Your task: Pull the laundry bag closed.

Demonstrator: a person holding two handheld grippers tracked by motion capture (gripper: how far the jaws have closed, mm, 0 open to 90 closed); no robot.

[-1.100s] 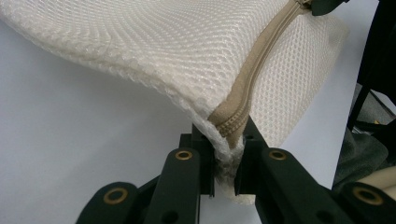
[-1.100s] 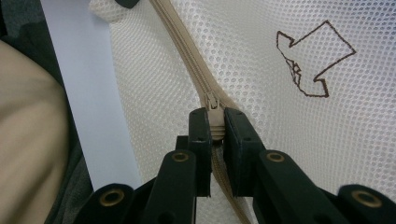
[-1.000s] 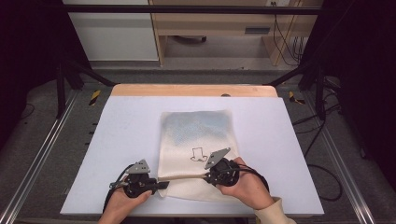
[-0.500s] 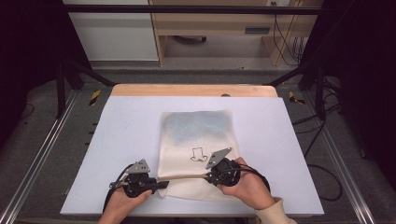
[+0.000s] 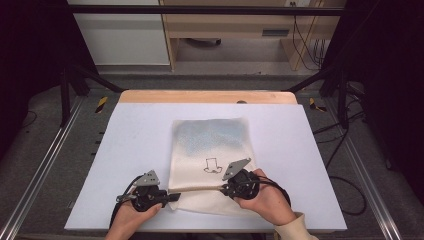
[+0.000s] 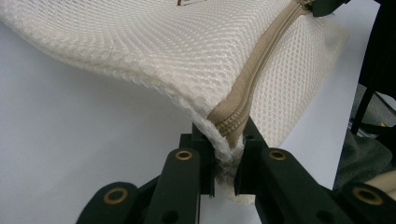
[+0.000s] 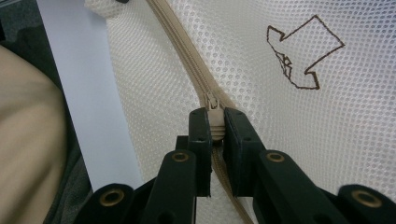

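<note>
High view is showing nothing shifting since a second ago: I'm clamping the left gripper [image 5: 172, 196] on the mesh bag's [image 5: 212, 137] corner, right gripper [image 5: 223, 188] pinching the zipper pull [image 7: 212, 103], unzipping pending.

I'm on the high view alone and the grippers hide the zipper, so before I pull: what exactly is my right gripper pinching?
Observer: The right gripper is shut on the zipper pull, on the tan zipper of the mesh bag.
Operator: And the left one?
Observer: The left gripper is clamped on the bag's corner, right at the zipper's end.
Operator: Is the zipper closed between them?
Observer: Beyond the pull, toward the left gripper, the teeth look meshed; behind it, I cannot tell.
</note>
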